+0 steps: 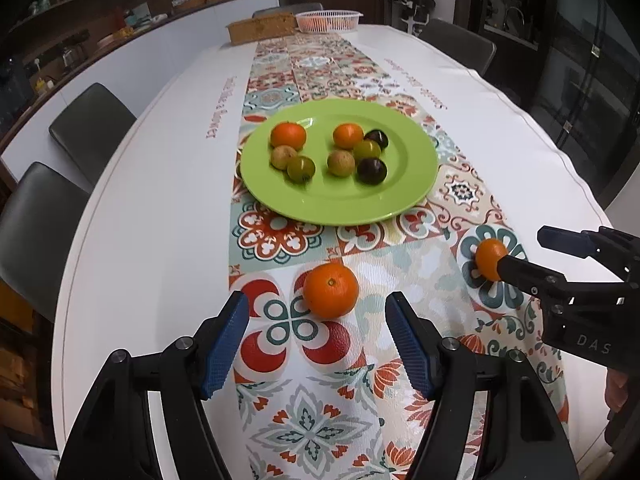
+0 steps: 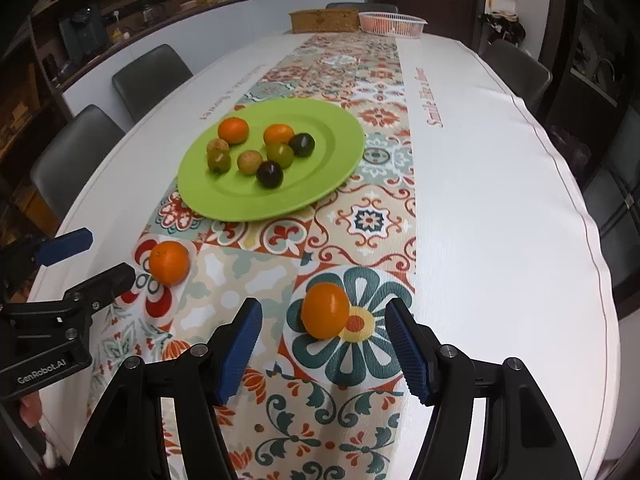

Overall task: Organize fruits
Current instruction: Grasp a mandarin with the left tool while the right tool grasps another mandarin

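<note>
Long white bench (image 2: 500,200), patterned tile runner (image 2: 360,208), red lettering partly reads "Smile". Round green plastic plate (image 1: 340,200) carries eight fruits. Left claw (image 1: 318,340), marked "GenRobot.AI", spread wide, loose orange (image 1: 330,289) just ahead. Right claw (image 2: 324,354), marked "DAS", spread wide around smaller orange (image 2: 325,310).

Home dining room with kitchen behind. Long table (image 1: 152,208) under white cloth with patterned tile runner (image 1: 320,68), padded grey chairs (image 1: 90,130) along both sides. Counter (image 2: 224,4) behind with kettle-like appliance (image 2: 82,36), jars, clutter. Wicker box (image 2: 324,20) and plastic basket (image 2: 392,23) at far end. Green plate (image 1: 416,184) of fruit.
</note>
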Demonstrator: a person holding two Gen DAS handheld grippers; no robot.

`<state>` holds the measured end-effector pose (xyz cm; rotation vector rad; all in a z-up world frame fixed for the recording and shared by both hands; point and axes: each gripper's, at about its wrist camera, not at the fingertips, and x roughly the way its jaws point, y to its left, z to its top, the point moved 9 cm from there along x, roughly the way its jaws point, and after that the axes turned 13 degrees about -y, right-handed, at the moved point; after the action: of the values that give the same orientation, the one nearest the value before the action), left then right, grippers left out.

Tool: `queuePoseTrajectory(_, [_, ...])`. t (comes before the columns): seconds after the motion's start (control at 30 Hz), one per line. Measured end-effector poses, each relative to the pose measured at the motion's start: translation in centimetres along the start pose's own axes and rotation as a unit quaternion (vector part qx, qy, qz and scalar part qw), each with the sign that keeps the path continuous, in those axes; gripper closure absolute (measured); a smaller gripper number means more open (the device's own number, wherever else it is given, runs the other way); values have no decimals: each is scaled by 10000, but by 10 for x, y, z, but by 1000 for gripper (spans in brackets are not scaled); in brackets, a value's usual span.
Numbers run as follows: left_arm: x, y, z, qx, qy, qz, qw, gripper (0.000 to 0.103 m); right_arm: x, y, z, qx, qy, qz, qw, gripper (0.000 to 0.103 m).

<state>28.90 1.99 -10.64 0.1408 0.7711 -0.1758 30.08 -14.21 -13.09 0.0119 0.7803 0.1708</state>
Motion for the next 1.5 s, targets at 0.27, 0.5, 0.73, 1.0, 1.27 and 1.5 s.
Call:
queuePoseTrajectory(0.27, [19, 1, -9, -60, 165, -50, 9998, 33, 14, -3, -9, 56, 212, -49, 9997, 38])
queuePoseTrajectory(0.5, [33, 3, -10, -165, 180, -85, 9997, 33, 25, -5, -13, 60, 325, -126, 9994, 39])
queuePoseTrajectory(0.73, [47, 1, -10, -206, 234, -175, 9994, 42, 33, -7, -14, 122, 397, -135, 9990, 51])
queuePoseTrajectory(1.0, [53, -5, -14, -226, 318, -286, 9988, 62, 38, -4, -17, 135, 464, -33, 9988, 68])
queuePoseTrajectory(1.27, [42, -9, -11, -206, 240, -346, 9989, 63, 35, -5, -15, 67, 406, -49, 9991, 70])
queuePoseTrajectory(1.5, [23, -16, -2, -192, 39, -369, 9991, 63, 24, -2, -9, 85, 269, 88, 9996, 70])
